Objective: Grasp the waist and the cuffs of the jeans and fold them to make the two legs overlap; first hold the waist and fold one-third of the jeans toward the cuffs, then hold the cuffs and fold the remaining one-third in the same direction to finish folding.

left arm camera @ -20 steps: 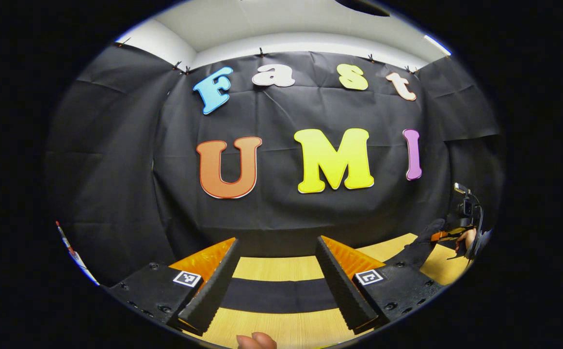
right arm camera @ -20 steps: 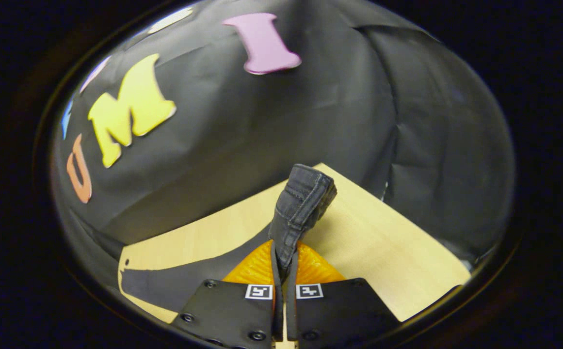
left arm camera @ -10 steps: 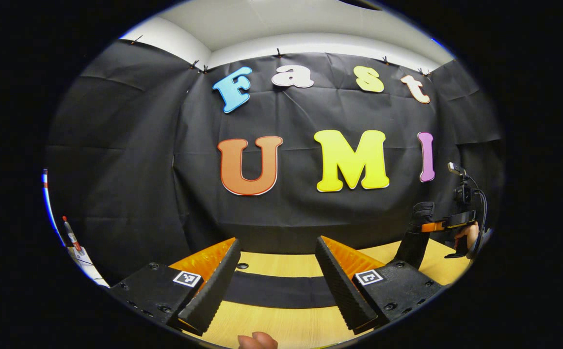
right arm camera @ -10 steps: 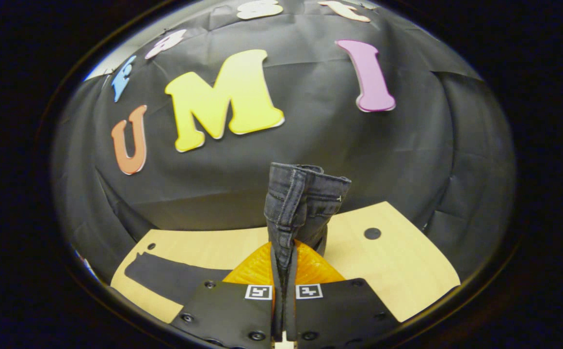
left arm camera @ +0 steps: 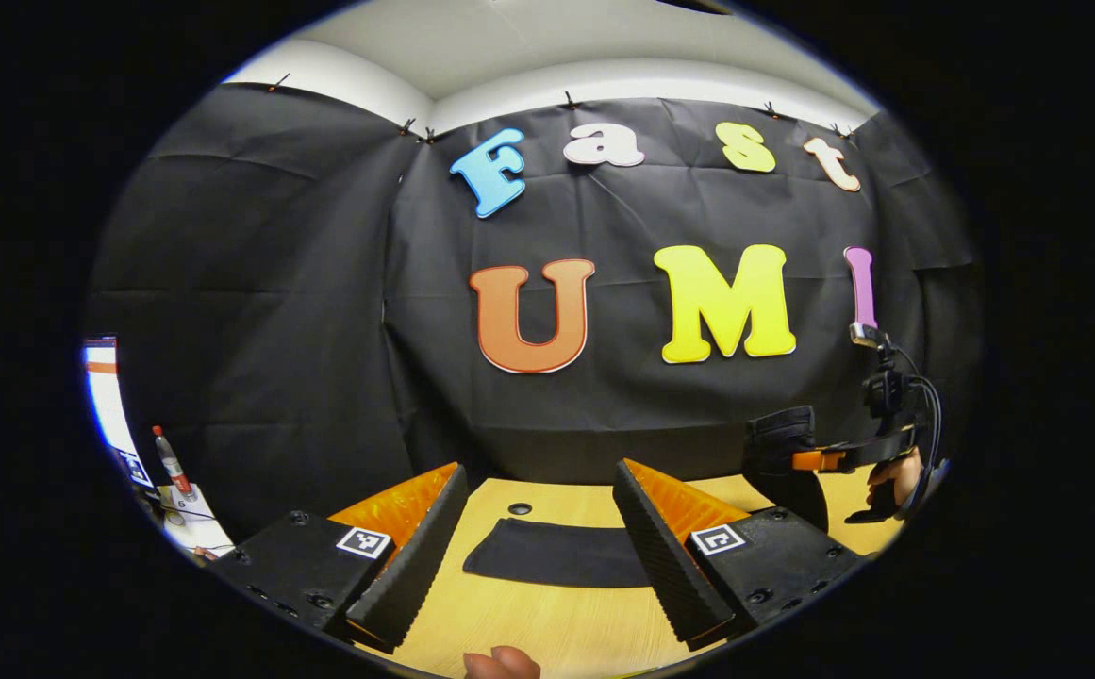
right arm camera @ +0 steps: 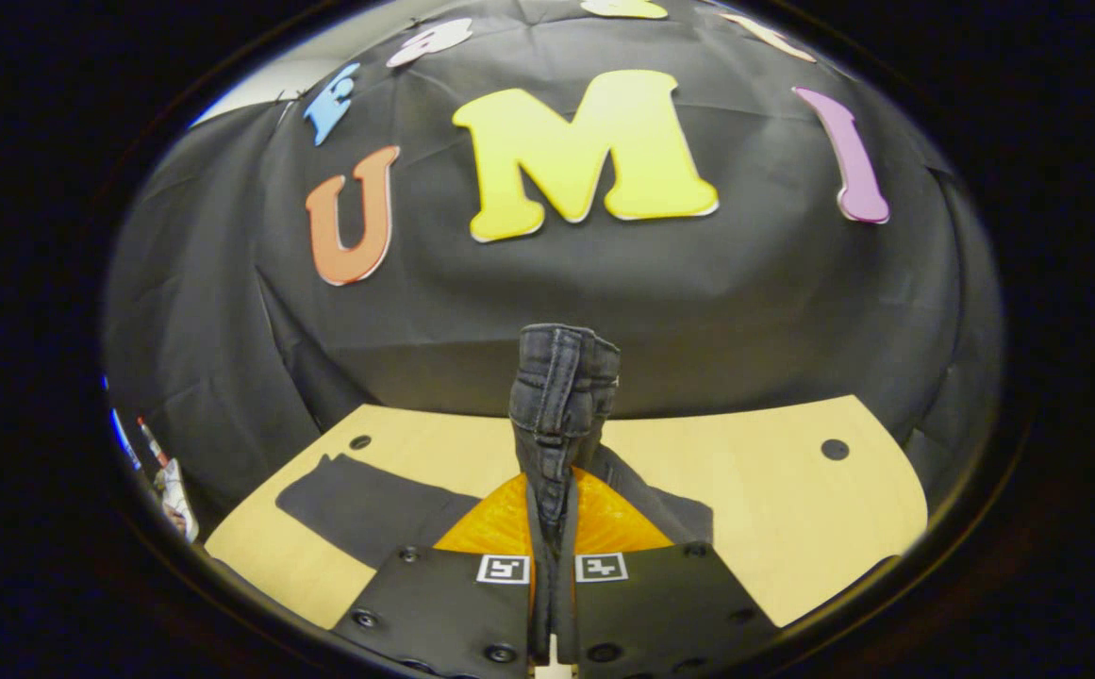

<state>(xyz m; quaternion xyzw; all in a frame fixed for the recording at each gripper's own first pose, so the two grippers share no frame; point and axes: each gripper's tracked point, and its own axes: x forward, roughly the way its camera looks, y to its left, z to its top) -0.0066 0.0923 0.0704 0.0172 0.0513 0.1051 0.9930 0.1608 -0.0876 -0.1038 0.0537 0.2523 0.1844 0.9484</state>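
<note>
The counter (right arm camera: 773, 509) carries the dark jeans (left arm camera: 556, 556), lying flat with their long axis crosswise ahead of the left tongs (left arm camera: 538, 547), which hover spread and empty. The right tongs (right arm camera: 552, 528), level and raised, pinch the waist (right arm camera: 561, 396), so the fold falls to that hand.

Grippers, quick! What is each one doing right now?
Left gripper: open, holding nothing.
Right gripper: shut on the jeans.
</note>
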